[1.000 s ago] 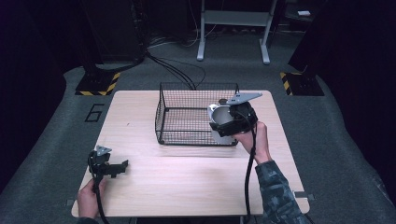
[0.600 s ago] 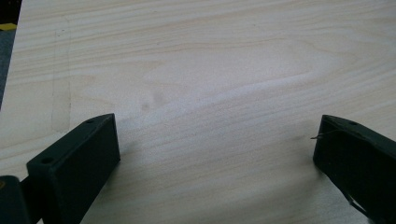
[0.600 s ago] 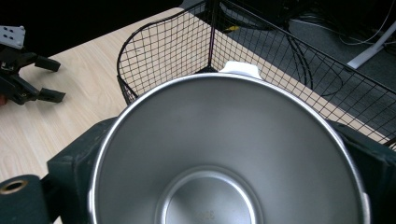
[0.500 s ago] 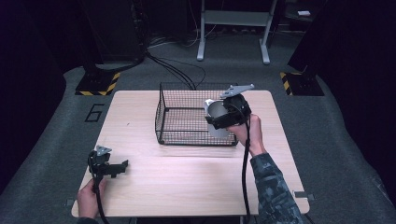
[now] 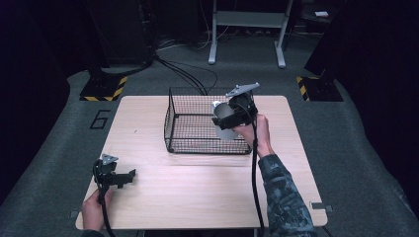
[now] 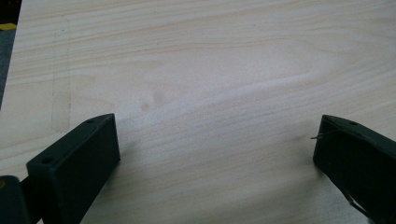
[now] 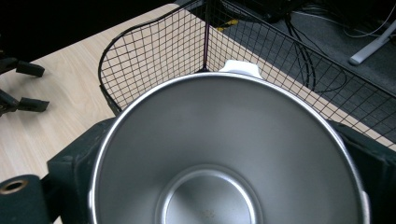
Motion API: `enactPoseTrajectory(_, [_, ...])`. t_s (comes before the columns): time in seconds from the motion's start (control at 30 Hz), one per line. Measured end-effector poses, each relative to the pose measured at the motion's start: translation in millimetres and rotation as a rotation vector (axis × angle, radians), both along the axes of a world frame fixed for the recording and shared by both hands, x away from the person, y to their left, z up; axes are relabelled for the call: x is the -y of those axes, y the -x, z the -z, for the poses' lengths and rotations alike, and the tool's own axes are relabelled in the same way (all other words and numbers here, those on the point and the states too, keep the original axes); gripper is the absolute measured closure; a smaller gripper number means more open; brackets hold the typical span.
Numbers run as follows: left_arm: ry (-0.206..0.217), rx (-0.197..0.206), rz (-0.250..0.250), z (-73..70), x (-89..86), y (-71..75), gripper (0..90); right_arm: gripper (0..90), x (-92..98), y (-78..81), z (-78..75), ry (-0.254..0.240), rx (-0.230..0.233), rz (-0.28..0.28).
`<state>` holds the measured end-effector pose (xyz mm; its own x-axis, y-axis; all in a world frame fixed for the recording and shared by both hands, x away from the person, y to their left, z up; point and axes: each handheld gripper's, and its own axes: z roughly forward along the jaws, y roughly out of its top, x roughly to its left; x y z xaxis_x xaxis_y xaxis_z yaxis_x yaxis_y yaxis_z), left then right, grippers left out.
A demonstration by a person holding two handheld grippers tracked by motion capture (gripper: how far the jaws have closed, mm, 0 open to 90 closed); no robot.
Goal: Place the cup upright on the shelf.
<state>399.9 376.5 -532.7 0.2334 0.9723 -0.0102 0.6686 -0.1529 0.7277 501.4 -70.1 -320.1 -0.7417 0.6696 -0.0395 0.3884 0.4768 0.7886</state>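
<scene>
Right gripper (image 5: 228,120), jaws clamped on the steel cup (image 5: 226,123), has moved from beside the wire basket (image 5: 190,143) to above its right end; I judge release into it comes next. Left gripper (image 5: 129,177) rests near me, jaws apart.

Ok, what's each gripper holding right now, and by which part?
Right gripper clamps the round stainless steel cup across its outer wall, near the rim. Left gripper is open, holding nothing.
</scene>
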Motion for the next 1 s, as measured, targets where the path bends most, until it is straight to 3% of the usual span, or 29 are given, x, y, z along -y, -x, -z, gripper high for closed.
enactPoseTrajectory(0.03, [0.0, 0.0, 0.0, 0.0, 0.0, 0.0, 0.4, 5.5, -1.5, -1.2, 1.1, -0.008, -0.018, 0.012])
enactPoseTrajectory(0.33, [-0.001, 0.0, 0.001, 0.0, -0.1, 0.0, 0.4, 5.5, -8.5, -23.4, 3.0, 0.018, -0.005, 0.007])
enactPoseTrajectory(0.47, [-0.001, -0.001, 0.001, -0.1, -0.1, -0.1, 0.3, 5.5, -13.0, -36.1, 6.5, 0.013, -0.024, 0.028])
enactPoseTrajectory(1.0, [-0.002, -0.002, 0.002, -0.1, -0.2, -0.1, 0.3, 5.5, -26.1, -69.3, 36.9, 0.044, -0.079, 0.072])
